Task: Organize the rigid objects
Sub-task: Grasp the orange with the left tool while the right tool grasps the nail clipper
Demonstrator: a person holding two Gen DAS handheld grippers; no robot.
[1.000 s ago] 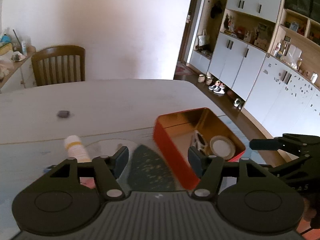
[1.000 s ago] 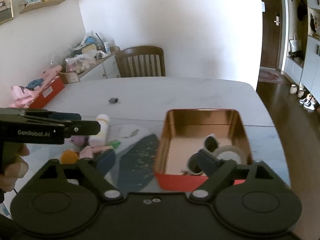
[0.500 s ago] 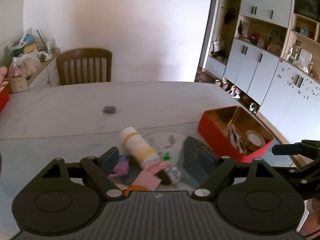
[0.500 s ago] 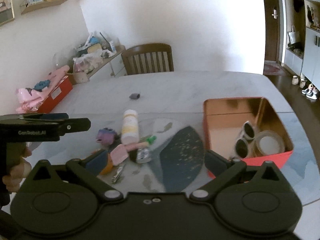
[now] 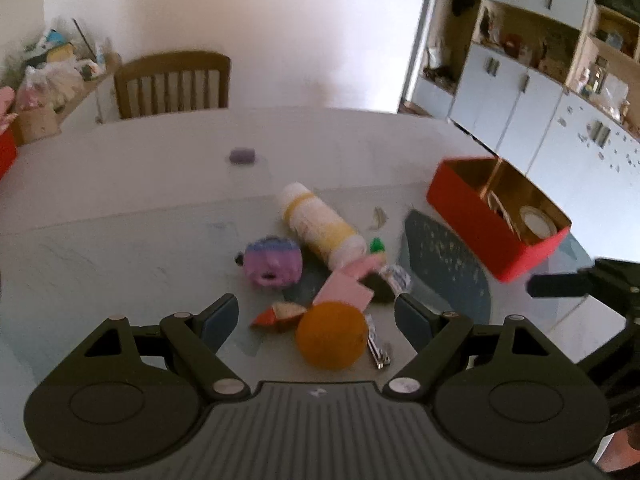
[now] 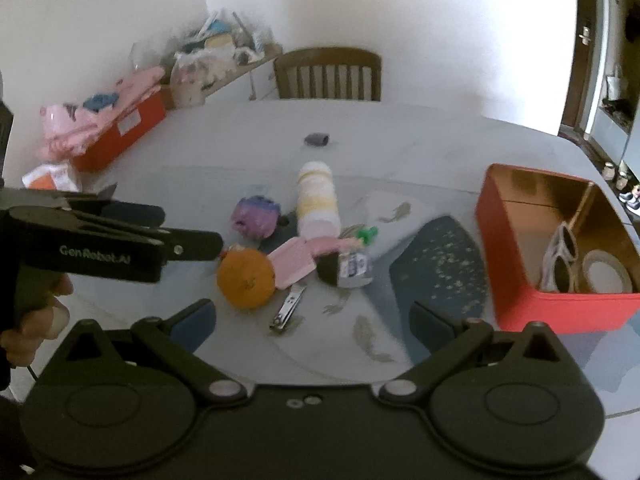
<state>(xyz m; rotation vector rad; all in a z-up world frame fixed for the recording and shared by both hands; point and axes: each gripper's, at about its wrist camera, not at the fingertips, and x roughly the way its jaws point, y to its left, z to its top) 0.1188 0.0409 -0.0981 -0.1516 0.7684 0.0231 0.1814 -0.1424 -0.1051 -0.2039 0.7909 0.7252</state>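
Observation:
A pile lies mid-table: an orange (image 5: 332, 336), a white and yellow bottle (image 5: 320, 224), a purple toy (image 5: 272, 262), a pink card (image 5: 344, 292) and a nail clipper (image 6: 288, 308). My left gripper (image 5: 316, 316) is open just above the orange, its pads clear of it. My right gripper (image 6: 314, 320) is open wide over the nail clipper, with nothing gripped. The red tin box (image 6: 516, 248) stands to the right and holds sunglasses (image 6: 560, 256) and a tape roll (image 6: 606, 276). In the right wrist view the left gripper (image 6: 180, 228) sits left of the orange (image 6: 246, 278).
A small dark object (image 6: 317, 139) lies alone farther back on the table. A wooden chair (image 6: 328, 74) stands behind the far edge. Another red box (image 6: 120, 136) with pink cloth sits at the back left. White cabinets (image 5: 520, 100) line the right wall.
Both views have swung from the red tin box to the pile and come lower and closer. Both grippers' jaws stand wider than a second ago.

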